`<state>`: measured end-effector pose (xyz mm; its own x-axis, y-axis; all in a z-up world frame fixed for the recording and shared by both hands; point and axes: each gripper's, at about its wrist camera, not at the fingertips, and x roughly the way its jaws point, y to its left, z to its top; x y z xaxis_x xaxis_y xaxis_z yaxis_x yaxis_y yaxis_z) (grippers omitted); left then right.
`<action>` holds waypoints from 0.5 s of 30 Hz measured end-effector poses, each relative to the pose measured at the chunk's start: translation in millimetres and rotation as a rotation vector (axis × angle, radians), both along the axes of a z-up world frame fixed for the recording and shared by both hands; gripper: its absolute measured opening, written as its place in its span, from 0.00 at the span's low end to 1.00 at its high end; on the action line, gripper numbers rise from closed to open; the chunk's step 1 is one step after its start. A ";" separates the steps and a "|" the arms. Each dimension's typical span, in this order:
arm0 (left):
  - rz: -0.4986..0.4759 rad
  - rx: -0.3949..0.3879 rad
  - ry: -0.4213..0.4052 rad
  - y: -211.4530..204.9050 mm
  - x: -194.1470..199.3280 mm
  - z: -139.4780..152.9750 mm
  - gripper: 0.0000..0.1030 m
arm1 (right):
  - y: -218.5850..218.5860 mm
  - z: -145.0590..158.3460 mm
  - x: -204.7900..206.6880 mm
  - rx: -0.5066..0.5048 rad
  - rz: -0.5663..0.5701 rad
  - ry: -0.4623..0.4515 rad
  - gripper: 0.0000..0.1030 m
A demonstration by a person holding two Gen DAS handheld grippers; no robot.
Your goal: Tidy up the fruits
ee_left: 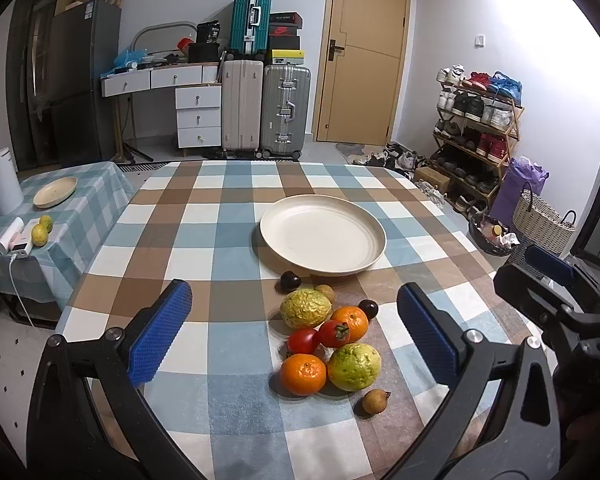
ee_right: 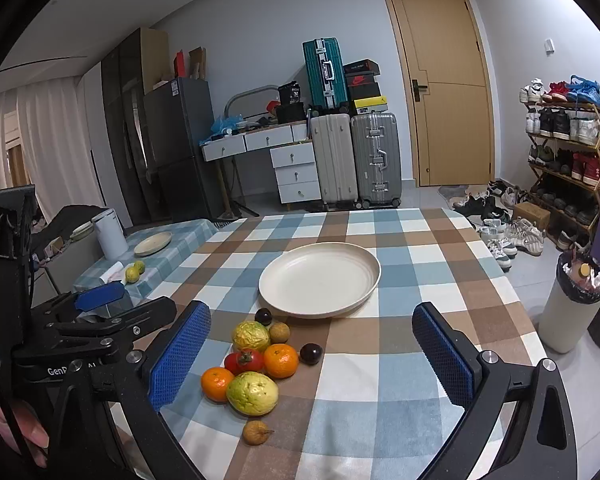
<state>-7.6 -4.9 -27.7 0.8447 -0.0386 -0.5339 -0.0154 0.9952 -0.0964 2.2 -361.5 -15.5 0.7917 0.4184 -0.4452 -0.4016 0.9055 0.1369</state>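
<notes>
Checked in blue, brown and white, the tablecloth (ee_left: 204, 240) covers a table in a room with a tan door (ee_left: 364, 52), stacked suitcases (ee_left: 266, 108) and a shoe rack (ee_left: 478, 132) along the far wall. From the left wrist view, a cream plate (ee_left: 323, 234) sits bare near the table's middle.

Just below the plate's rim, at about 6 o'clock, the fruits lie in a loose cluster. Nearest the plate are a dark plum (ee_left: 290, 281) and a small brown fruit (ee_left: 325, 292). A wrinkled yellow-green guava (ee_left: 306, 307) lies just beside them, with a second dark plum (ee_left: 368, 308) at its 3 o'clock. Toward the camera come an orange (ee_left: 350, 323), two red tomatoes (ee_left: 334, 333) touching each other, another orange (ee_left: 303, 374) and a smoother green guava (ee_left: 354, 366). One more small brown fruit (ee_left: 376, 401) lies apart at the cluster's 5 o'clock.

The left gripper (ee_left: 296, 338) hangs above the near table edge, its blue-padded fingers (ee_left: 160, 332) spread wide with the fruit cluster seen between them, touching nothing. The right gripper (ee_right: 312, 360) is also held wide apart and empty; in its view the fruits (ee_right: 260, 360) lie toward its left finger.

At 9 o'clock, a smaller side table (ee_left: 100, 184) carries a second plate (ee_left: 55, 192), two yellow-green fruits (ee_left: 42, 230) and a white kettle (ee_left: 5, 186).
</notes>
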 end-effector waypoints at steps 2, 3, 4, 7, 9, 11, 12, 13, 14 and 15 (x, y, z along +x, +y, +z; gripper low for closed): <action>-0.002 0.000 0.002 -0.5 -0.4 -3.3 1.00 | -0.2 -0.1 0.2 -0.001 -0.001 -0.001 1.00; -0.002 0.000 0.002 -0.7 -0.8 -4.9 1.00 | -0.4 -0.2 0.0 0.000 -0.002 -0.001 1.00; -0.003 0.000 0.002 -0.9 -1.1 -6.5 1.00 | -0.5 -0.3 0.0 0.001 -0.001 0.000 1.00; -0.008 -0.004 0.007 -1.5 -1.7 -12.0 1.00 | -0.3 -0.3 -0.1 -0.001 -0.002 -0.001 1.00; -0.004 0.000 0.006 -4.2 3.8 6.2 1.00 | -0.8 -0.4 0.0 -0.001 -0.003 0.000 1.00; -0.002 0.002 0.001 -5.3 3.6 5.6 1.00 | -1.1 -0.8 0.2 -0.001 -0.003 0.001 1.00; -0.003 0.004 0.003 -5.4 4.3 6.3 1.00 | -1.6 -0.9 0.2 0.000 -0.004 0.002 1.00; -0.004 0.002 0.005 -6.2 4.8 4.8 1.00 | -1.9 -1.2 0.0 0.001 -0.003 0.004 1.00; -0.004 -0.001 0.005 -5.7 4.0 5.5 1.00 | -2.0 -1.8 0.3 0.001 -0.003 0.005 1.00; -0.003 0.002 0.004 -5.7 3.9 6.0 1.00 | -1.9 -1.8 0.5 0.001 -0.004 0.004 1.00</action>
